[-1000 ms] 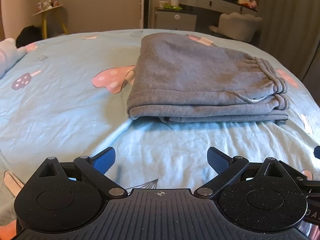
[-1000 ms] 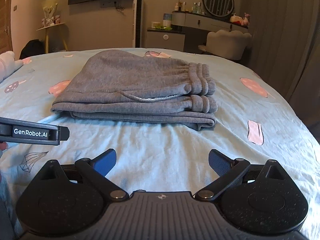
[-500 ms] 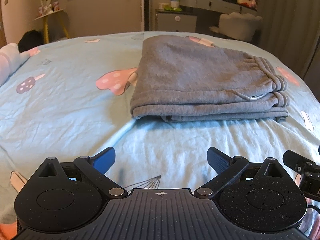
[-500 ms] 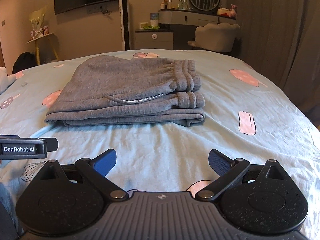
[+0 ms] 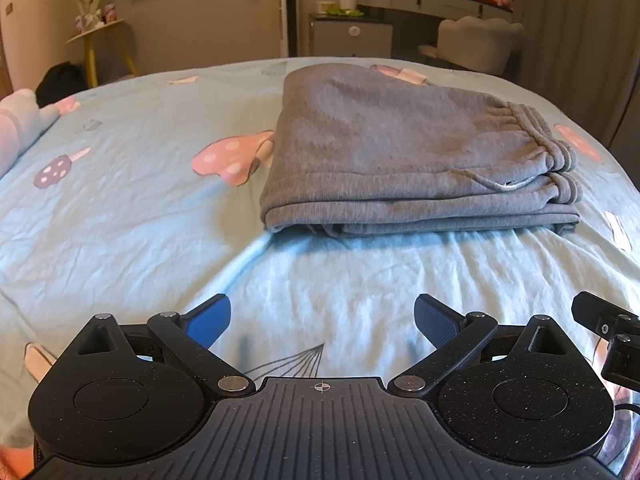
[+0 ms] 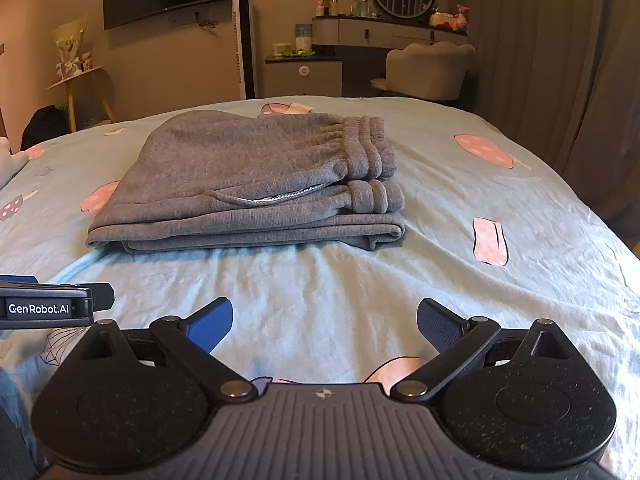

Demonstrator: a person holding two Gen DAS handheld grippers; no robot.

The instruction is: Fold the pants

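your grey sweatpants (image 5: 416, 156) lie folded in a neat stack mid-bed, far of both claws. left claw (image 5: 322, 316) and right claw (image 6: 324, 320) hang spread apart, empty, over the mushroom-print sheet (image 6: 500, 300). risk now: brushing the stack's near edge would slide its layers.

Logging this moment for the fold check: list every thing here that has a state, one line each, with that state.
gray pants: folded into a flat stack, lying on the bed, ungripped.
left gripper: open, empty, short of the pants.
right gripper: open, empty, short of the pants.
bed sheet: spread, wrinkled near the grippers.
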